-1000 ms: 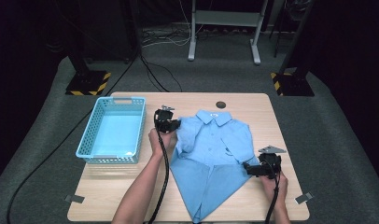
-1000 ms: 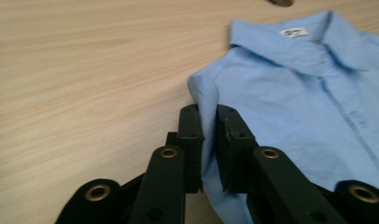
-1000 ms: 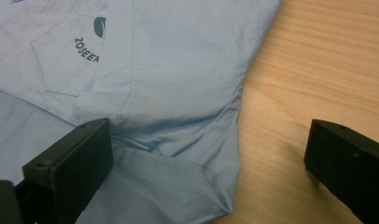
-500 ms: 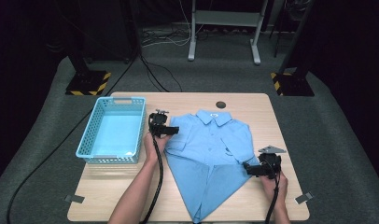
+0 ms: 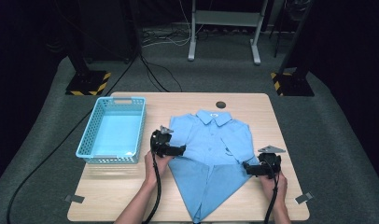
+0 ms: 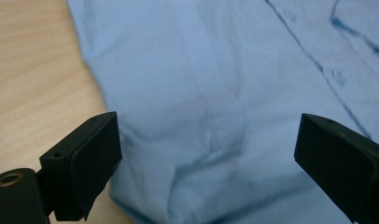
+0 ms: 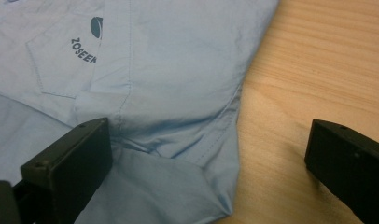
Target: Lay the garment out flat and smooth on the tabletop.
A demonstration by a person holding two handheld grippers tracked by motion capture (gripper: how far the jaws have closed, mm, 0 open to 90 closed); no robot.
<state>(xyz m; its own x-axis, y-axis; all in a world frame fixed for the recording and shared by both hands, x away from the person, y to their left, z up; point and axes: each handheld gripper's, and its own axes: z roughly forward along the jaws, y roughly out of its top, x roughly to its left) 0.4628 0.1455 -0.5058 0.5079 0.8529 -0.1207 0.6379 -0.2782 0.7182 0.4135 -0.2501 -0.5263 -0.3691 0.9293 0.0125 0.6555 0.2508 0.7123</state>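
Observation:
A light blue short-sleeved shirt [image 5: 211, 149] lies face up on the wooden table [image 5: 108, 196], collar at the far side, both sides folded in so its lower part narrows to a point near the front edge. My left gripper [image 5: 179, 150] sits at the shirt's left folded edge. In the left gripper view the left gripper [image 6: 208, 140] is open, its jaws just having been opening, with the shirt's cloth [image 6: 201, 93] lying loose between them. My right gripper [image 5: 247, 167] rests at the right folded edge. The right gripper [image 7: 208, 140] is open over the folded sleeve corner [image 7: 178, 116].
A light blue plastic basket [image 5: 114, 133] stands on the table's left side, close to my left hand. A small black disc [image 5: 220, 104] lies beyond the collar. Tape tabs mark the front corners [image 5: 74, 199]. Stands and cables lie on the floor beyond the table.
My left gripper let go near the shirt's left shoulder and slid toward the person along the left edge, jaws now wide. The right gripper stayed put.

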